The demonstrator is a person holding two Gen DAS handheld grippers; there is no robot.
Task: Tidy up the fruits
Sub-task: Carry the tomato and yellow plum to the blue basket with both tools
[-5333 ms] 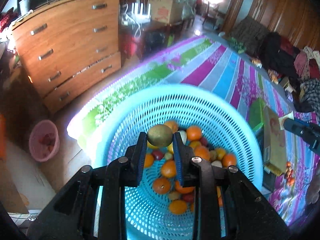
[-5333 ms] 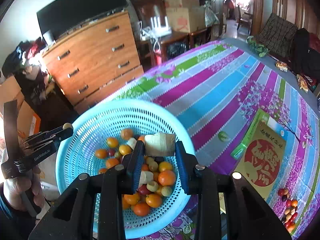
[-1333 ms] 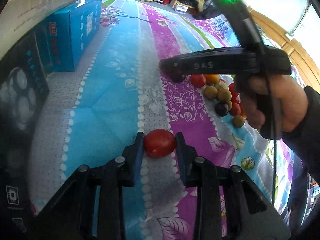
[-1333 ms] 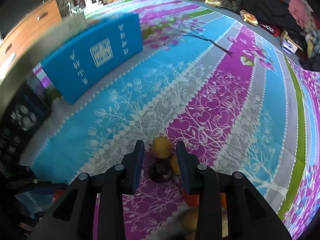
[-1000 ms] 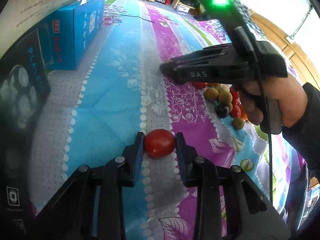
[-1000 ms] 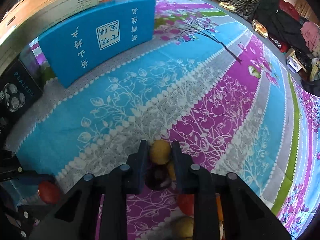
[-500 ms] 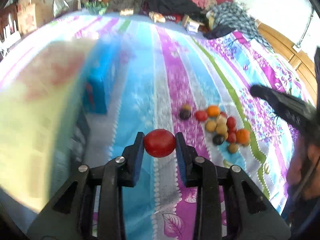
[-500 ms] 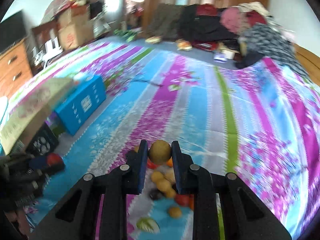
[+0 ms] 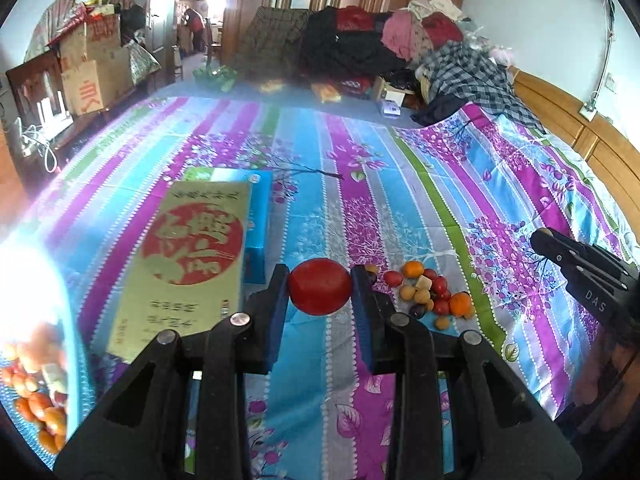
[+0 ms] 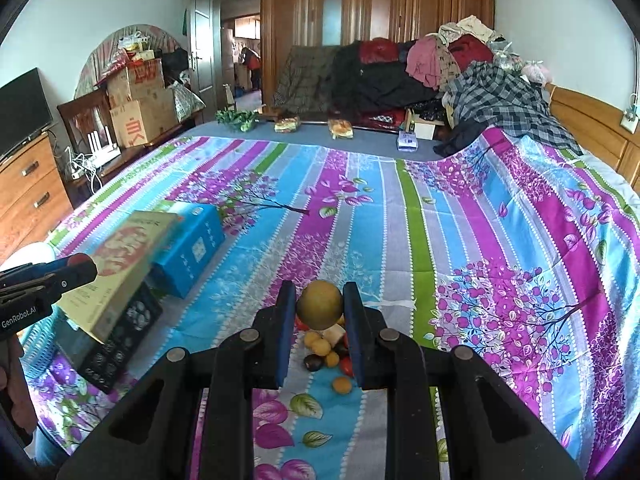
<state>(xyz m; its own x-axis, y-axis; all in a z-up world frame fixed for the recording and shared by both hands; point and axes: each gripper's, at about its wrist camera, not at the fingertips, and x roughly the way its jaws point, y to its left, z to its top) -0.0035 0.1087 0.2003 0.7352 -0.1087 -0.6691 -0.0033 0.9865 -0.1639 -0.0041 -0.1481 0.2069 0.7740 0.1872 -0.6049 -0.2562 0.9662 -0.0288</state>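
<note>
My left gripper (image 9: 320, 286) is shut on a red tomato (image 9: 320, 286) and holds it above the striped bedspread. My right gripper (image 10: 319, 310) is shut on a yellow-brown round fruit (image 10: 319, 310), held above a small pile of fruits (image 10: 326, 350). The same pile of several red, orange and yellow fruits (image 9: 426, 294) lies on the bed right of the left gripper. A blue perforated basket (image 9: 36, 396) with orange and red fruits sits at the far left edge. The right gripper shows at the right of the left wrist view (image 9: 580, 268), the left gripper at the left of the right wrist view (image 10: 44, 276).
A gold-and-red box (image 9: 184, 264) lies on a blue box (image 9: 256, 216) left of the fruit pile, with a black box (image 10: 120, 336) beneath. Clothes (image 10: 440, 72) are heaped at the far end of the bed. A wooden dresser (image 10: 28, 188) stands at left.
Both grippers have lifted up from the bedspread with their fruits and now look level across the bed. The basket has come into the left wrist view.
</note>
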